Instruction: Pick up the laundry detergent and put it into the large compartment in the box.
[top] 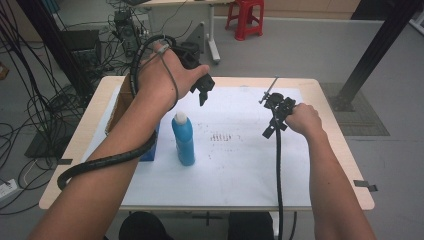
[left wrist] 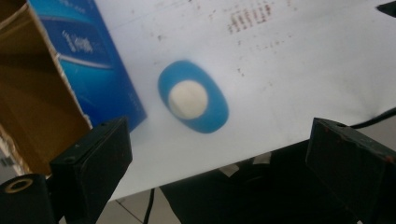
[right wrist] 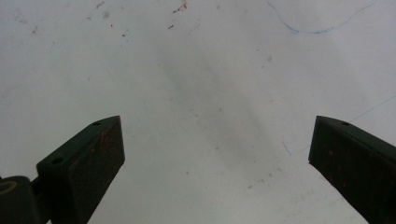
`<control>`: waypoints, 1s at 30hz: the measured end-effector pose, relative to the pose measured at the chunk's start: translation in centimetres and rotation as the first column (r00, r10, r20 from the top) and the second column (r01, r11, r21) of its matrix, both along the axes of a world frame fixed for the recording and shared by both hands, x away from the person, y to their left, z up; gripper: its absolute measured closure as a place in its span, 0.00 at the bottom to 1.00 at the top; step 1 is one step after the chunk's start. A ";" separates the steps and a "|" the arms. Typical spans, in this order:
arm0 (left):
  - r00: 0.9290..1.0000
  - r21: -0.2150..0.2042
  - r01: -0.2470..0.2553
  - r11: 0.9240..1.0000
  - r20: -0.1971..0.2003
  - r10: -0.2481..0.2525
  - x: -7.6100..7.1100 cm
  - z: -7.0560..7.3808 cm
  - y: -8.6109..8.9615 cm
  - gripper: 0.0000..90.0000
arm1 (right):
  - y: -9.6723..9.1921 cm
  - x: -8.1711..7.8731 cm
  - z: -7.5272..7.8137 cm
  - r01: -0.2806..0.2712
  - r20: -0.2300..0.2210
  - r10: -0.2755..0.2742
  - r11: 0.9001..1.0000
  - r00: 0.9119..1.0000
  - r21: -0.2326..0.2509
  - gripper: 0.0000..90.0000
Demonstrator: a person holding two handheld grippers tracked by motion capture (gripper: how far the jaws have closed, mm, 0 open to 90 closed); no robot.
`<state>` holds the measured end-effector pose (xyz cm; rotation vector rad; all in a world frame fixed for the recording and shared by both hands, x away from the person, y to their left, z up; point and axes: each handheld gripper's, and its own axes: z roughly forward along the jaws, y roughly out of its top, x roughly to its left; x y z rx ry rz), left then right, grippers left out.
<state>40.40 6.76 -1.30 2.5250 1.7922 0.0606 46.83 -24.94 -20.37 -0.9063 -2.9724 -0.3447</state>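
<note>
1. Step in hand: approach to grasp. The left gripper (top: 202, 90) hangs above the blue bottle (top: 183, 139) and looks down on it. In the left gripper view the bottle's white cap (left wrist: 187, 99) lies between the two black fingers (left wrist: 98, 158) but well below them, so there is no contact.
2. Position of the bottle: upright on the white sheet (top: 240, 165) that covers the table (top: 95, 107), left of centre. The blue box (left wrist: 88, 60) stands just beside it on its left, and the brown cardboard box (left wrist: 32, 107) stands beyond that, at the table's left edge.
3. Finger state, left: spread wide and empty.
4. Finger state, right: the right gripper (top: 276, 107) is held over bare sheet on the right half of the table, well apart from the bottle. Its fingers (right wrist: 84, 163) are also wide apart with nothing between them.
5. Next move, as judged: lower the left gripper straight down until the fingers straddle the cap or upper body of the bottle, then close. The approach should stay clear of the blue box, and the fingers should be centred over the cap, since a glancing touch could tip the tall, narrow bottle.
</note>
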 end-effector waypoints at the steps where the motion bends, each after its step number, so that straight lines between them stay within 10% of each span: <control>1: 1.000 -0.002 -0.011 1.000 -0.007 0.011 0.2 -0.1 0.2 0.08 | 0.0 0.0 0.0 0.000 0.001 0.000 1.000 1.000 0.000 0.03; 19: 0.980 -0.022 -0.187 0.982 -0.074 0.185 1.5 -2.0 1.6 0.08 | -0.6 -0.4 0.2 0.004 0.005 -0.004 1.000 1.000 0.016 0.03; 30: 0.955 -0.040 -0.290 0.956 -0.086 0.285 1.6 -3.1 2.1 0.08 | -0.4 -0.3 0.2 0.005 0.002 -0.005 1.000 1.000 0.011 0.03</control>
